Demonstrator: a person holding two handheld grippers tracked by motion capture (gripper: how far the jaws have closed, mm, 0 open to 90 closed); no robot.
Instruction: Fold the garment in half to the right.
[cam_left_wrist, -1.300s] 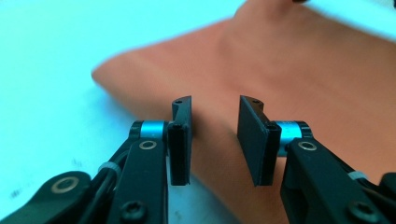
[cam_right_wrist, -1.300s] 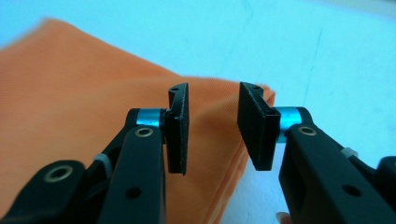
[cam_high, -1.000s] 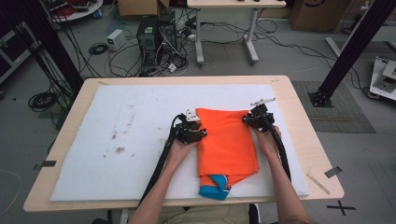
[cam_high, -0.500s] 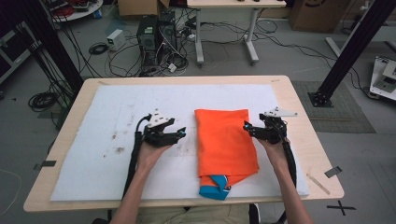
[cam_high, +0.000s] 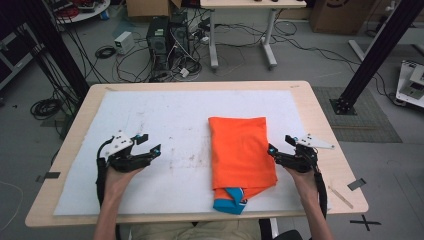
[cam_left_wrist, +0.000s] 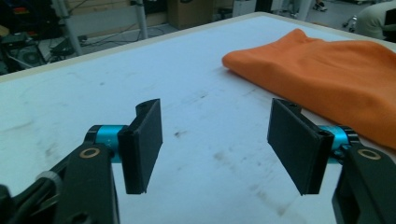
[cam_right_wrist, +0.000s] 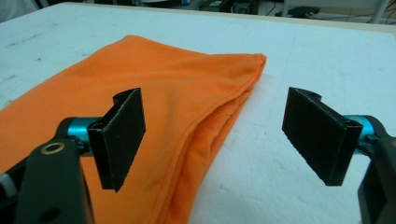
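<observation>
A folded orange garment lies flat on the white sheet, with a blue part sticking out at its near end. My left gripper rests on the sheet well to the left of the garment. Its jaws have just been opening and nothing is between them, with the garment off to their right. My right gripper sits just off the garment's right edge. Its jaws have also just been opening and are empty, above the garment's edge.
The sheet covers a wooden table. A strip of tape lies by its near right corner. Behind the table are computer towers, cables and another table's legs. A black post stands at right.
Both grippers have let go of the garment's far end and opened. The left hand slid far to the left, the right hand moved right and nearer. The garment stays folded.
</observation>
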